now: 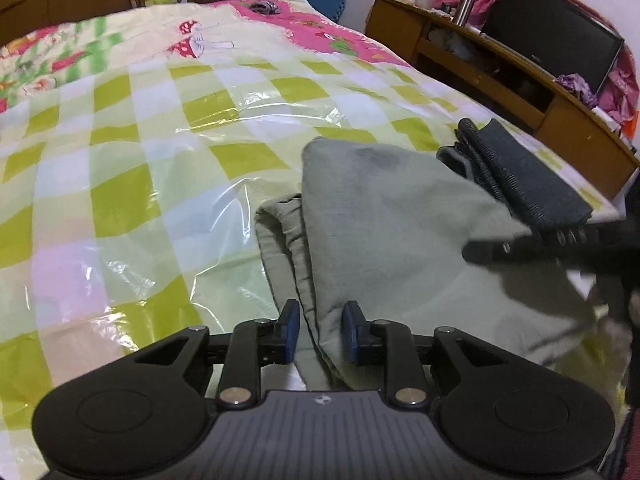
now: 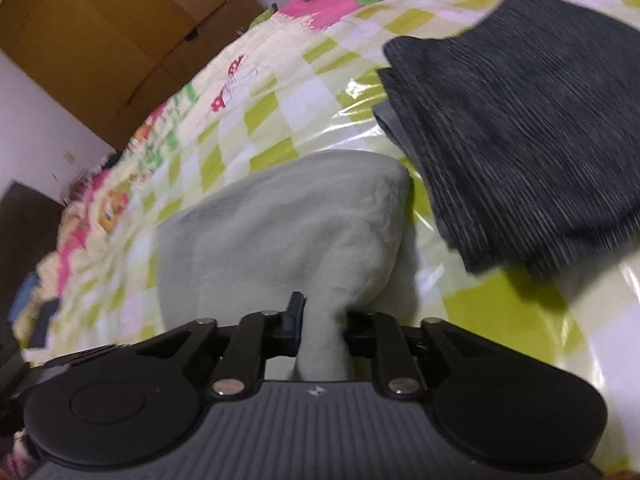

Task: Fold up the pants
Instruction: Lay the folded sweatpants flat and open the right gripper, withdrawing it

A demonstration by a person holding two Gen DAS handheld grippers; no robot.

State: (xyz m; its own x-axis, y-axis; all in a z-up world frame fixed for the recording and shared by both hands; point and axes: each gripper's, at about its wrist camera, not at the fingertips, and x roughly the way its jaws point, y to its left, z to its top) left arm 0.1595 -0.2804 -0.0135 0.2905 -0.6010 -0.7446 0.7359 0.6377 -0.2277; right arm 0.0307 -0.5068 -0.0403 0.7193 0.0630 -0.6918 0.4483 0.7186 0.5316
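Pale green pants [image 1: 400, 224] lie partly folded on the bed, an upper layer lifted over a lower one. My left gripper [image 1: 319, 332] holds the near edge of the pants between its blue pads. My right gripper [image 2: 322, 320] is shut on a bunched part of the same pants [image 2: 280, 220] and holds it lifted above the bed; it shows in the left wrist view [image 1: 560, 244] as a dark blurred shape at the right.
A folded dark grey garment [image 1: 524, 176] lies on the bed beyond the pants, also in the right wrist view [image 2: 520, 128]. The bed has a green checked cover [image 1: 160, 160] under clear plastic. A wooden cabinet [image 1: 500, 64] stands right.
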